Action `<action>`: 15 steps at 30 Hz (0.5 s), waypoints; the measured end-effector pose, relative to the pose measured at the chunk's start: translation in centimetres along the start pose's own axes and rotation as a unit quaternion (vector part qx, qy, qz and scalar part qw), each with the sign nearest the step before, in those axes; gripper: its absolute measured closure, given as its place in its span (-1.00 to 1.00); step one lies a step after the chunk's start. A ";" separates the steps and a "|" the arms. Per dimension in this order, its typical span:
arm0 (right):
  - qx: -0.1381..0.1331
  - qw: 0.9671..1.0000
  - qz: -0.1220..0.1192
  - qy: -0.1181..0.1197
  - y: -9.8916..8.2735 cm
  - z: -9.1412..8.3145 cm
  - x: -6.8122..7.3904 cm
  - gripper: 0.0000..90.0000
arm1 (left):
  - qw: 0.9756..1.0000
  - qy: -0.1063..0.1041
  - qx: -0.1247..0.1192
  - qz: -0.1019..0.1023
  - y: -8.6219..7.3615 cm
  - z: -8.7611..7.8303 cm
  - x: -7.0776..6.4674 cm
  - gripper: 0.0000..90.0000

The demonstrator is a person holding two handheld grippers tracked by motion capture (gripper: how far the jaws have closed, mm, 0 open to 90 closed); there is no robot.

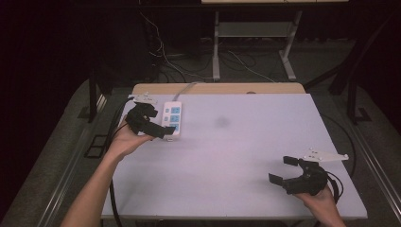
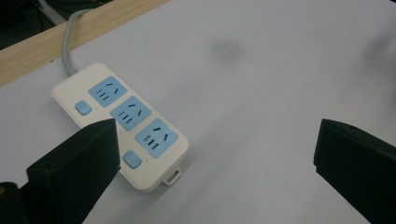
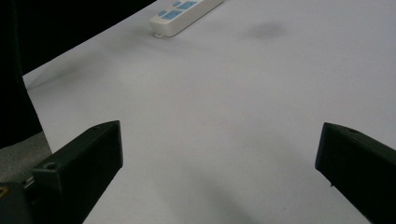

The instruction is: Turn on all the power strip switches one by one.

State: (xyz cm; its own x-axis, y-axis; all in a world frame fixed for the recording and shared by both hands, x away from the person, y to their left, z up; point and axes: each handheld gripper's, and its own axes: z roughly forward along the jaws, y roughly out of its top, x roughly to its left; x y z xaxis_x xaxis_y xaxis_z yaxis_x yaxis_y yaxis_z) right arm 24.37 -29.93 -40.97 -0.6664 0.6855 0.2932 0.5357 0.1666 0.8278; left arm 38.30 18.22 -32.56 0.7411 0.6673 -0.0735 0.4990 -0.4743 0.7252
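Observation:
A white power strip [image 1: 172,118] with three blue sockets and two blue buttons lies flat at the table's far left. Its grey cord [image 1: 184,90] runs off the far edge. My left gripper [image 1: 158,122] hovers open just left of the strip, with nothing between its jaws. In the left gripper view the power strip [image 2: 126,121] lies ahead beside the left jaw, and the left gripper [image 2: 217,172] is spread wide. My right gripper [image 1: 283,170] stands open and empty near the front right corner. In the right gripper view the right gripper [image 3: 219,172] faces bare table, with the power strip [image 3: 184,14] far off.
The white table top [image 1: 236,161] has a wooden strip [image 1: 227,88] along its far edge and a faint dark smudge [image 1: 221,122] near the middle. Cables and metal desk legs [image 1: 216,47] stand on the floor beyond the table.

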 end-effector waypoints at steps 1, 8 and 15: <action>0.000 1.000 0.000 0.000 0.0 0.0 0.0 -0.98 | 1.000 0.001 0.002 0.000 0.1 0.1 0.1 -1.00; 0.003 1.000 0.000 0.000 0.0 0.1 0.0 -0.98 | 1.000 0.006 0.009 0.002 0.6 0.6 0.8 -1.00; 0.003 1.000 0.000 -0.001 0.0 0.0 0.0 -0.98 | 1.000 0.010 0.015 -0.001 0.7 1.4 1.7 -0.91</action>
State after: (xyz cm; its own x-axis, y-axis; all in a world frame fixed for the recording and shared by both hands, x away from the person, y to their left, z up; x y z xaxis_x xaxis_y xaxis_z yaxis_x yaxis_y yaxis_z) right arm 24.42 -29.92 -40.99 -0.6658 0.6867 0.2918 0.5379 0.1707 0.8255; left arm 40.59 18.24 -33.11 0.7314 0.6793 -0.0603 0.5135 -0.4904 0.7041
